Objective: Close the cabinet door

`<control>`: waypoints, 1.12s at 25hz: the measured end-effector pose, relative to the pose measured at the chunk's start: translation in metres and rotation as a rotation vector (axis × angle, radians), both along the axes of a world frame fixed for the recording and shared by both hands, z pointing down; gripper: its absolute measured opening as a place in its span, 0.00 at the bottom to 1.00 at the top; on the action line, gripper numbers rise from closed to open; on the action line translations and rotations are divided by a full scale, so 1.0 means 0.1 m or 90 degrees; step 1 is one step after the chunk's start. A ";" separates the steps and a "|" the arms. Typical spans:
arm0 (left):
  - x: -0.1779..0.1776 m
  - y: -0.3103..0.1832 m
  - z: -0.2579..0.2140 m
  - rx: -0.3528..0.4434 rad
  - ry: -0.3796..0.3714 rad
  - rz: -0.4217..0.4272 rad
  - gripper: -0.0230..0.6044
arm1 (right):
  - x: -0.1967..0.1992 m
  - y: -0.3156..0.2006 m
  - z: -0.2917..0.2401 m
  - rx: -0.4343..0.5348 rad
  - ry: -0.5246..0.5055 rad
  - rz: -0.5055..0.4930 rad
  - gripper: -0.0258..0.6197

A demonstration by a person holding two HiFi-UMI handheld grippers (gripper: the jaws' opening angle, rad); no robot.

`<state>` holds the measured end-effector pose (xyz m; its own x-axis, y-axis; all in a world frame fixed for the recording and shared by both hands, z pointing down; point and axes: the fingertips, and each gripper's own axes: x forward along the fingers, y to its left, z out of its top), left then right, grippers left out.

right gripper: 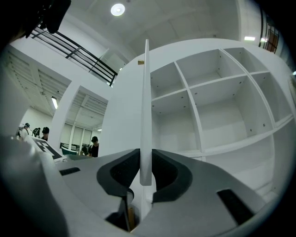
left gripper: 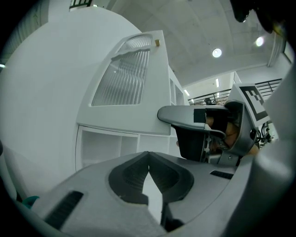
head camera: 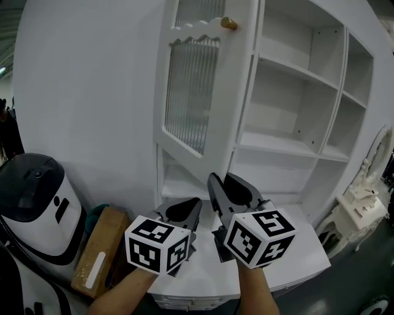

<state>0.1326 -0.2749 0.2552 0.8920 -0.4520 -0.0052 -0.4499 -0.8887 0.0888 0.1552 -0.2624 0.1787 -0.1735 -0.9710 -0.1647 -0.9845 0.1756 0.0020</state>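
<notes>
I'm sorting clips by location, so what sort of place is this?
Probably a big indoor hall or showroom: a high ceiling with a round lamp, a railed upper gallery, and a white cabinet with bare shelves.

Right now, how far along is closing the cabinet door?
Done: the right gripper has its jaws clamped on the edge of the white cabinet door with ribbed glass. In hand: that grip; the door stands wide open, the white shelves exposed. Left: swinging it fully shut. The left gripper is shut, holding nothing.
</notes>
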 end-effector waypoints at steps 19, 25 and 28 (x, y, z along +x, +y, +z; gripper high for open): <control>0.72 -0.40 -0.02 0.000 -0.005 -0.029 0.05 | 0.80 -0.39 0.00 -0.002 -0.024 -0.094 0.19; 0.93 -0.50 -0.01 0.002 -0.012 -0.042 0.05 | 0.98 -0.52 0.00 0.004 -0.026 -0.127 0.20; 1.03 -0.54 -0.01 0.004 -0.017 -0.048 0.05 | 1.06 -0.58 0.00 0.004 -0.027 -0.140 0.20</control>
<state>0.2356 -0.3289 0.2541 0.8554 -0.5178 0.0152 -0.5175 -0.8528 0.0704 0.2610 -0.3200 0.1785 -0.3737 -0.9094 -0.1828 -0.9217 0.3861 -0.0365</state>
